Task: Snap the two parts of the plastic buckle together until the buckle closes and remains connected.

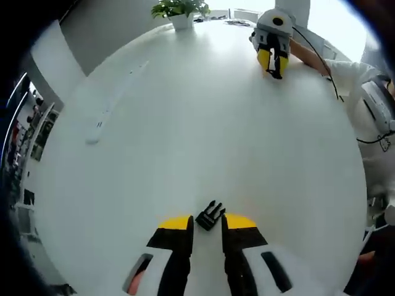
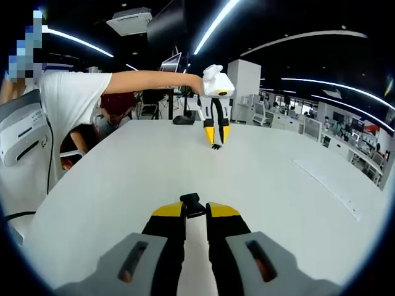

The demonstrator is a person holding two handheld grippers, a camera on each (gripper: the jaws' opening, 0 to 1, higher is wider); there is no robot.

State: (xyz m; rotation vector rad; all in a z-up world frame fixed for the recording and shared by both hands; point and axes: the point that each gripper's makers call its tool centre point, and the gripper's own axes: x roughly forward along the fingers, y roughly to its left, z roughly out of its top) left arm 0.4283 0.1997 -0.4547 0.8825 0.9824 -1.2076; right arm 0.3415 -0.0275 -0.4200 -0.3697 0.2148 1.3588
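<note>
In the left gripper view, my left gripper [image 1: 208, 222] is shut on the pronged black buckle part [image 1: 210, 215], which sticks out past the yellow tips just above the white table [image 1: 203, 135]. Far across the table, the right gripper [image 1: 272, 66] points down with a small black piece at its tips. In the right gripper view, my right gripper [image 2: 195, 211] is shut on the black socket part [image 2: 192, 204]. The left gripper [image 2: 216, 137] stands far off, tips down on the table, with the pronged part [image 2: 215, 146] in it. The two parts are far apart.
A potted plant [image 1: 179, 11] stands at the table's far edge. A long white strip [image 1: 115, 102] lies flat on the table, also seen as a strip [image 2: 327, 179] at the right. A person in a white shirt [image 2: 74, 102] reaches over the table beside a chair [image 2: 21, 135].
</note>
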